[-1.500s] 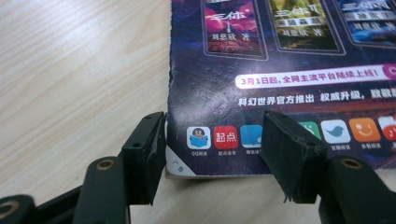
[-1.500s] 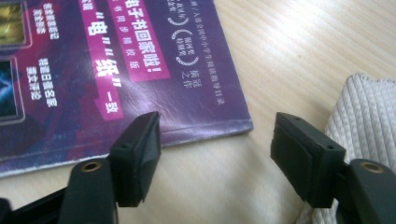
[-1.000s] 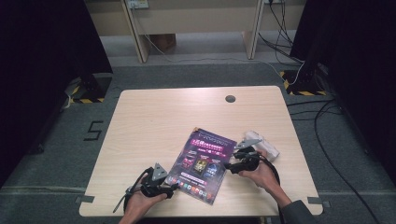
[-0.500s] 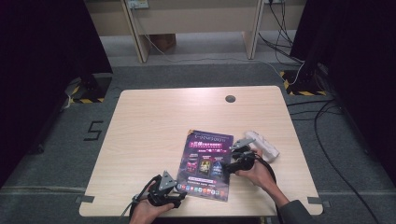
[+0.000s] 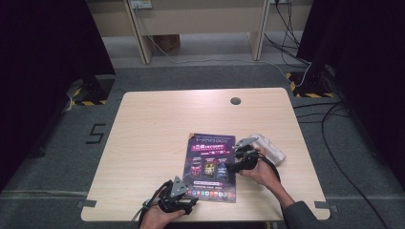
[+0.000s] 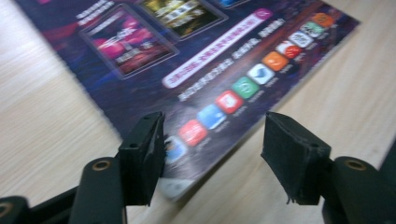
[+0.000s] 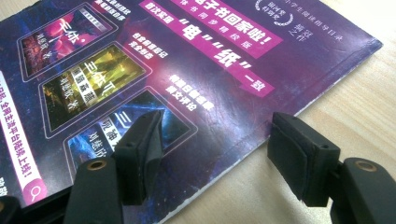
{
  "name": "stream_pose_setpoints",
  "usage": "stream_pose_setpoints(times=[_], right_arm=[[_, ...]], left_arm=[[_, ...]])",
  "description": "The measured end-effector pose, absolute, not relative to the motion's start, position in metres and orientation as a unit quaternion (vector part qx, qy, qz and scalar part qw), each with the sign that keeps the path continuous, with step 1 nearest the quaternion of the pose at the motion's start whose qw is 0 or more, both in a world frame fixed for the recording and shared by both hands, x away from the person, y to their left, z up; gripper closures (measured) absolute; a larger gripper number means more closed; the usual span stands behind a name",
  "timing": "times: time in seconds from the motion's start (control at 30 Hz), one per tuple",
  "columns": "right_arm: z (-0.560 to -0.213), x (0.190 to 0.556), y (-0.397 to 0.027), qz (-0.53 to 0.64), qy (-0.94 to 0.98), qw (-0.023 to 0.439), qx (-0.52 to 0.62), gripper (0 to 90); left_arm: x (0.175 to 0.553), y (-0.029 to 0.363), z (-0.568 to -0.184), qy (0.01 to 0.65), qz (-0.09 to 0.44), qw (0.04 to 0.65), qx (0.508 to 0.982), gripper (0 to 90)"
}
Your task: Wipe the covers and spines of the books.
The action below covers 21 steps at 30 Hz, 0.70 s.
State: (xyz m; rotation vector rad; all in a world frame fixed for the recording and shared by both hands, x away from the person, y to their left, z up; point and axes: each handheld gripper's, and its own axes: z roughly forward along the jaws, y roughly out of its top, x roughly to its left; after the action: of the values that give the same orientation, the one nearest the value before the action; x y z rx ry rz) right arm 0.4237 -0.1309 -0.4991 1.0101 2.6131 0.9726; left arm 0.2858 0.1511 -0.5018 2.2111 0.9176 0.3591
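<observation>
One purple booklet [image 5: 212, 167] lies flat on the surface [image 5: 157, 129]. Two grippers flank it, jaws apart: left gripper [image 6: 212, 156] over its near corner, right gripper [image 7: 215, 149] over its right edge. One white packet [image 5: 271, 149] lies beside.

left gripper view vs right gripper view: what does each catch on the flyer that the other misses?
Left gripper view: the flyer's bottom strip, a row of coloured app icons, and its near corner between the open jaws of the left gripper.

Right gripper view: large white headline characters on pink banners and a long edge of the flyer running between the open jaws of the right gripper.

Both: the dark purple flyer lying flat on the wooden table, framed picture panels, nothing gripped.
</observation>
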Motion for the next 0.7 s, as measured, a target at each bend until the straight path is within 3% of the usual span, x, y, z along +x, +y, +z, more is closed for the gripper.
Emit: stream_pose_setpoints(times=[0.13, 0.7], right_arm=[[-0.500, 0.426, -0.131, 0.328, 0.875, 0.088, 0.344, 35.9], [-0.500, 0.435, -0.133, 0.332, 0.871, 0.087, 0.351, 37.5]], left_arm=[[0.290, 0.158, -0.502, 0.369, 0.146, 0.348, 0.849, 32.0], [0.292, 0.148, -0.508, 0.350, 0.153, 0.334, 0.861, 34.0]])
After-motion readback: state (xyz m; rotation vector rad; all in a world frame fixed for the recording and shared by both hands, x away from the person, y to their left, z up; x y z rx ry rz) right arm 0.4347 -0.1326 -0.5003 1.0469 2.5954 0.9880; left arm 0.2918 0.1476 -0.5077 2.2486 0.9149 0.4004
